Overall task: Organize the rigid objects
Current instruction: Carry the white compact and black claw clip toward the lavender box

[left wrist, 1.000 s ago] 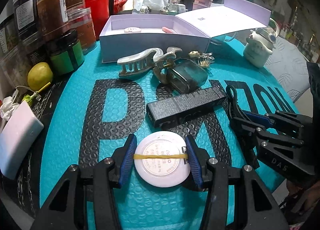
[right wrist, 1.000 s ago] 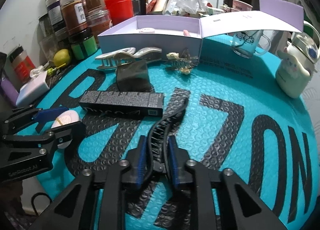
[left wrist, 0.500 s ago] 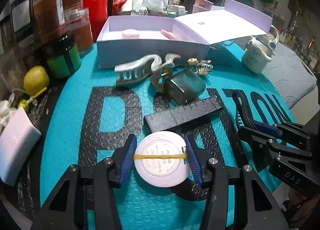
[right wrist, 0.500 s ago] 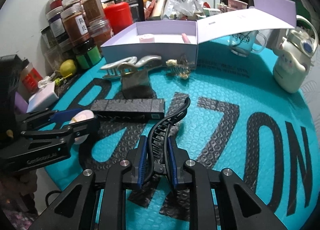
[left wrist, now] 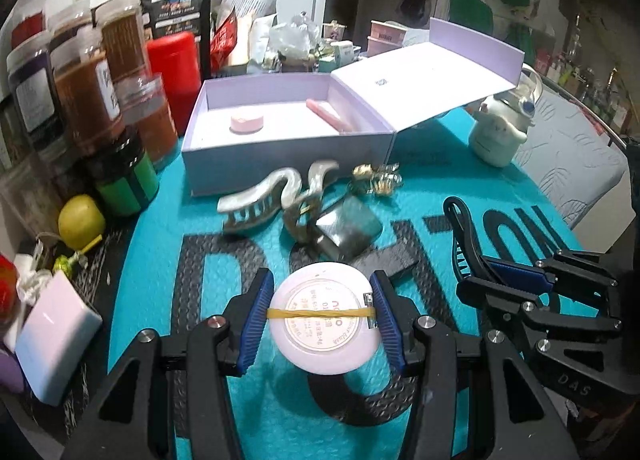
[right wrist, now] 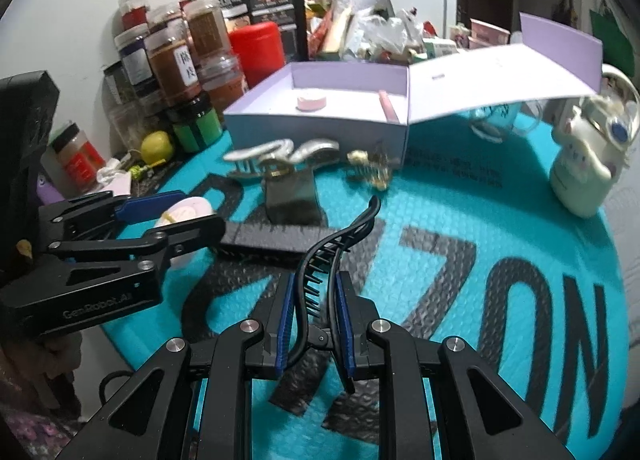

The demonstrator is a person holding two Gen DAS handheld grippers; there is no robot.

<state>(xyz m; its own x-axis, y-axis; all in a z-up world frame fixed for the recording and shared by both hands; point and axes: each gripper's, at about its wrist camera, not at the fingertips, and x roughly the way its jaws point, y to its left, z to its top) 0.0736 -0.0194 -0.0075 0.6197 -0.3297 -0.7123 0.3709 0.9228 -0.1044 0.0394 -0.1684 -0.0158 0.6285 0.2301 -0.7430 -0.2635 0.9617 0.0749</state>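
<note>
Nearest to us, our left tongs (left wrist: 322,318) are clamped on a round white compact (left wrist: 323,318) with a yellow rubber band (left wrist: 320,313) across its label, the blue pads (left wrist: 256,318) pressing its two sides and holding it above the teal mat (left wrist: 160,260) that covers the surface. Our right tongs (right wrist: 316,324) are closed on a black hair claw (right wrist: 332,252), whose curved tip rises past the pads. Between the compact and the lilac box (left wrist: 280,152) lies a long black carton (right wrist: 264,240), partly hidden behind the compact in the left view. Closer to the box rests a dark smoky clip (left wrist: 348,228), and touching it a pearly claw clip (left wrist: 260,204); a small gold clip (left wrist: 376,178) sits just in front of the box's front wall. The box stands open, its lid (left wrist: 428,76) folded out to the right, and inside we see a pink round case (left wrist: 247,123) and a pink stick (left wrist: 328,114) well apart. Left of the box stand spice jars (left wrist: 88,92), a red canister (left wrist: 174,64) and a yellow lemon (left wrist: 81,220); right of it, a cream character bottle (left wrist: 498,132).
</note>
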